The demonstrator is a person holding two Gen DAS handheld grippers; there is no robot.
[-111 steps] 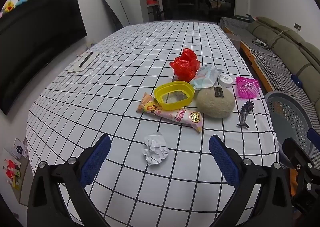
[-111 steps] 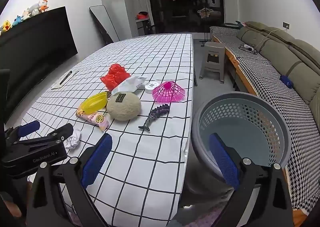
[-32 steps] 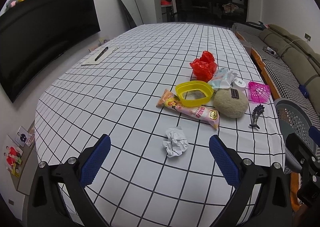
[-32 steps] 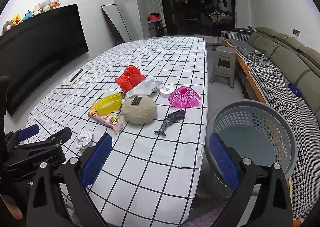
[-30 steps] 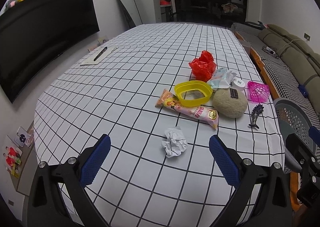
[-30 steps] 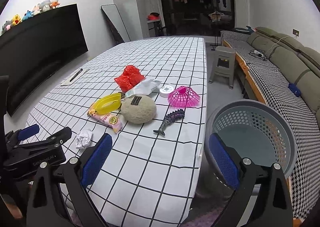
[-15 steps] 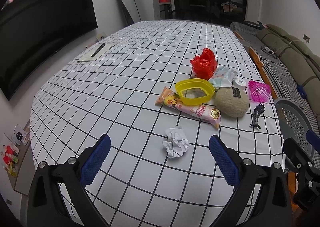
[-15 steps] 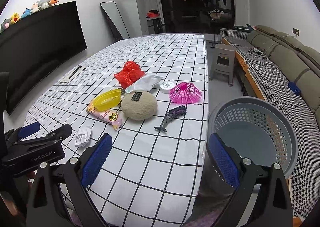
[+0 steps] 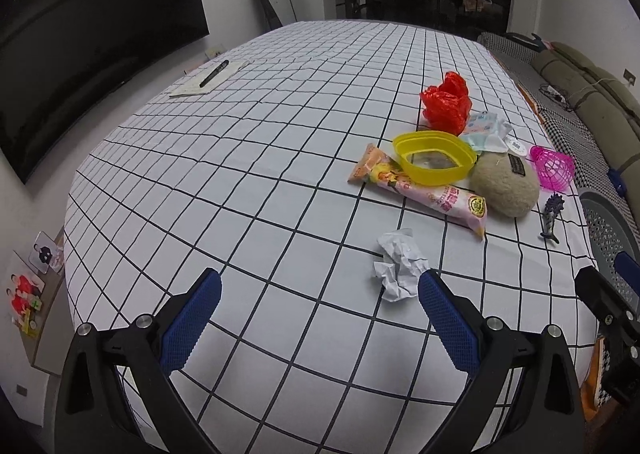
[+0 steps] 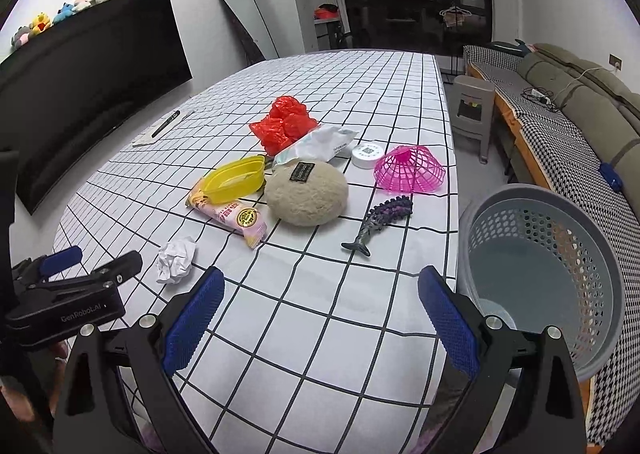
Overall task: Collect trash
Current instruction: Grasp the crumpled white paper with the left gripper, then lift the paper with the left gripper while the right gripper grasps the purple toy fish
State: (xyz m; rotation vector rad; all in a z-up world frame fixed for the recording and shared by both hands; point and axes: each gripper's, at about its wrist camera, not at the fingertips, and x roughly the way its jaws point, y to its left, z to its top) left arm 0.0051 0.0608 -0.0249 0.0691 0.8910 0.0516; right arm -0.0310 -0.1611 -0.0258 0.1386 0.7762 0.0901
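Observation:
A crumpled white paper ball [image 9: 398,264] [image 10: 176,258] lies on the checked tablecloth, just ahead of my left gripper's right finger. My left gripper [image 9: 318,318] is open and empty, low over the near table edge. A pink snack wrapper [image 9: 420,190] [image 10: 232,214], a red plastic bag [image 9: 446,102] [image 10: 284,126] and a white tissue pack [image 10: 320,144] lie further back. A grey perforated bin [image 10: 540,266] stands beside the table at right. My right gripper [image 10: 318,318] is open and empty near the table's corner, left of the bin.
A yellow bowl [image 9: 434,162], a beige round cushion [image 10: 306,194], a pink mesh cover [image 10: 408,170], a small white tin [image 10: 366,154] and a dark fish toy [image 10: 380,224] share the table. A pen on paper [image 9: 212,76] lies far left. A sofa [image 10: 580,102] runs along the right.
My left gripper has shifted left and closer to the table, so the paper ball now sits by its right finger. The right gripper has edged forward slightly. No object has moved.

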